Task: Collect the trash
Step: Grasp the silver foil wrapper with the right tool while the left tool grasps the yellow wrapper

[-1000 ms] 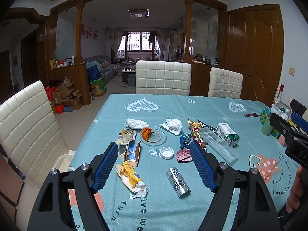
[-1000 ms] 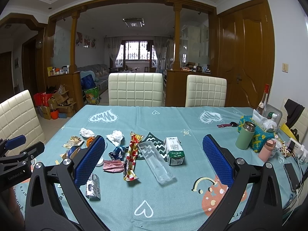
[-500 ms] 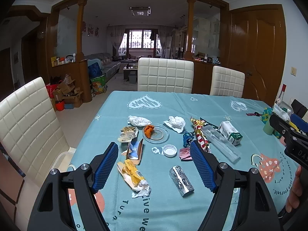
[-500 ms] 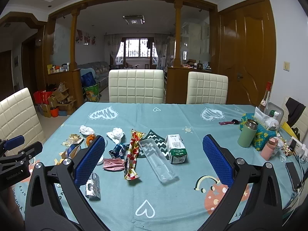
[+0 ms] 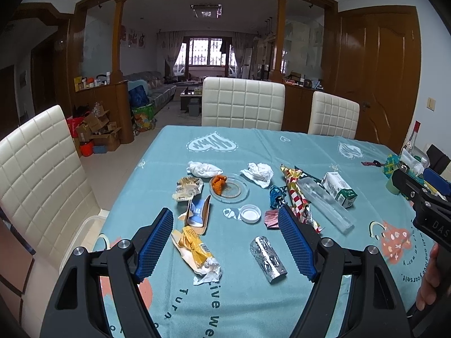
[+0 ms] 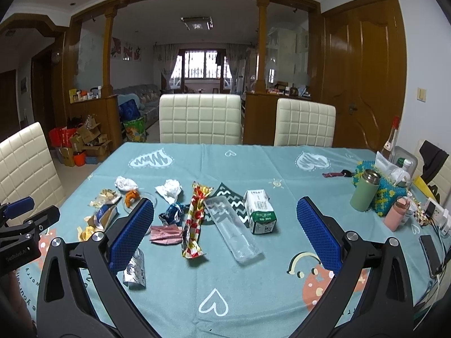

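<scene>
Well, the left gripper (image 5: 225, 239) hangs above the near end of the table (image 5: 253, 309) with its blue pads spread wide and nothing between them. Framed in that gap lie a yellow wrapper (image 5: 194, 249) towards the left pad and a crumpled foil roll (image 5: 267, 255) towards the right pad. Just past the tips sit a white lid (image 5: 250, 213), a blue torn packet (image 5: 197, 212) and a pink wrapper (image 5: 271, 219). Farther ahead is a glass dish (image 5: 232, 190) with an orange scrap (image 5: 218, 183) on its left rim, flanked by two white tissues (image 5: 203, 169).

The right gripper (image 6: 225, 231) is likewise spread wide and holds nothing. Between its pads lie a red-and-yellow checked wrapper (image 6: 194, 219), a clear plastic tray (image 6: 231, 232) and a small milk carton (image 6: 260, 211). Beyond its left pad are a blue foil wrapper (image 6: 173, 212) and a tissue. Off to its right stand a green flask (image 6: 365, 190) and a pink bottle (image 6: 397, 217).
</scene>
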A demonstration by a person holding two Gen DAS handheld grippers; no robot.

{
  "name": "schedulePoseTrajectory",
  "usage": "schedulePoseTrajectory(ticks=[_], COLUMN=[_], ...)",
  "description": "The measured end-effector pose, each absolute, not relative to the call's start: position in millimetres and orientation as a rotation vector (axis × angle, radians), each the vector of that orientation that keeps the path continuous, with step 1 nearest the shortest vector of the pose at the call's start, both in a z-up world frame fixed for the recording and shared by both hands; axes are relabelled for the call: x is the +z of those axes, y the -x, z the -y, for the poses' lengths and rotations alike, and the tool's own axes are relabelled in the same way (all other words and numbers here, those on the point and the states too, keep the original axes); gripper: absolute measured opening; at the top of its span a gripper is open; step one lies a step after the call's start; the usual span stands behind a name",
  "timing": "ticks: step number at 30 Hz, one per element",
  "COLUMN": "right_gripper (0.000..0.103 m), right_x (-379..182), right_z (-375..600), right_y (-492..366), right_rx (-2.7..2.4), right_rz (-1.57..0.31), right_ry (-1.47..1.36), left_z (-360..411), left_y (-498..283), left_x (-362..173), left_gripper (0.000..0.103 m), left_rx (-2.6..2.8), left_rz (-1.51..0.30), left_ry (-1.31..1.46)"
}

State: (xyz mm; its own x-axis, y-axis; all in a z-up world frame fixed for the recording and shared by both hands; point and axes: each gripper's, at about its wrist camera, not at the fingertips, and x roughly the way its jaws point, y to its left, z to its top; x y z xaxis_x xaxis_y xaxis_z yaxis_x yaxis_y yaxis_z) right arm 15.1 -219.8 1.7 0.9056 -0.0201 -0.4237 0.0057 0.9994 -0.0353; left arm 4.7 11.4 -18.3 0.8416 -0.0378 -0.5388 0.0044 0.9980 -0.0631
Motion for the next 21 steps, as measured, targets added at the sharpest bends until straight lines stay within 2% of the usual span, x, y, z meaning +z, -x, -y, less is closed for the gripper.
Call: schedulePoseTrajectory(ticks=[18, 21], right_gripper=[0.099, 0.09], right_x=[-120, -133], right_z=[128, 114], right_y=[-84, -91], right_rx=[0.28, 0.306], right_rz=[-0.859, -0.897], right_ry=[0.142, 0.176], left_z=[-60, -62], left_y=[-43, -54], left_x=[-108, -118], left_gripper=[0.075, 0.075], left_rx=[0.061, 0.041], left_rz=[-0.851, -0.891], left_ry=[0.067, 0.079])
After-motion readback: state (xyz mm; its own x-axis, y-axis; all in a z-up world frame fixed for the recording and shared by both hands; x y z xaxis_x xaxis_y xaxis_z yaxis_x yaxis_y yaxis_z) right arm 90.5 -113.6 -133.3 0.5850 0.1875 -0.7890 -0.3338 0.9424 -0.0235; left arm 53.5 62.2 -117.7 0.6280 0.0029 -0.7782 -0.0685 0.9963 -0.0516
